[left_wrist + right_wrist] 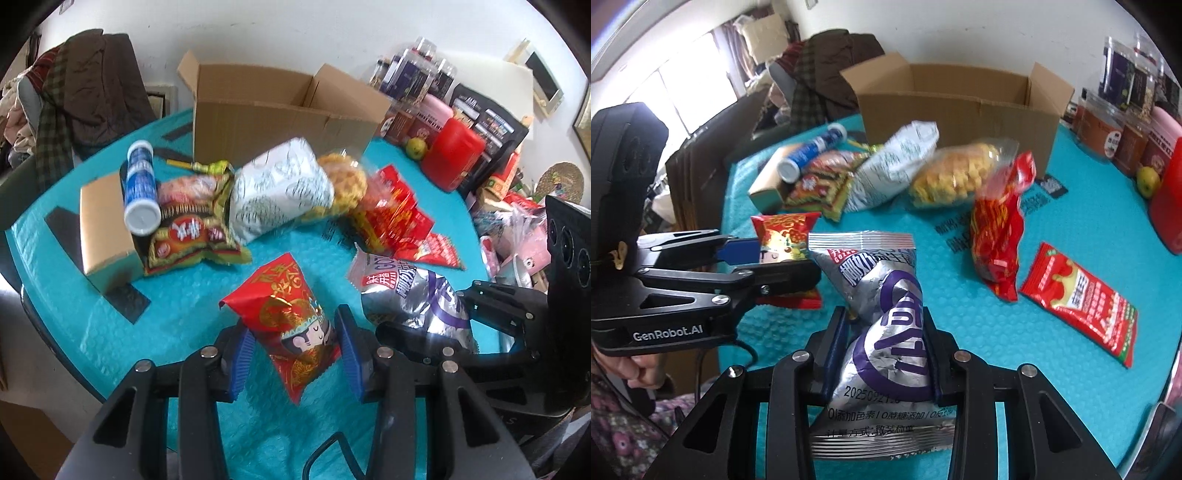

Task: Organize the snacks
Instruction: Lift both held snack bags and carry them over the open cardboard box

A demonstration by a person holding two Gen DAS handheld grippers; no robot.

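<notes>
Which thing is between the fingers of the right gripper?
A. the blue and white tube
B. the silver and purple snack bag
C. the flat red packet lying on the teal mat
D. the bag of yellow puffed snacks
B. In the right wrist view the right gripper has its fingers pressed on both sides of the silver and purple snack bag, which crumples between them.

Snack pile (258,192) clogs the tabletop (177,325) in front of the open cardboard box (273,114); near edge stays bare.
</notes>
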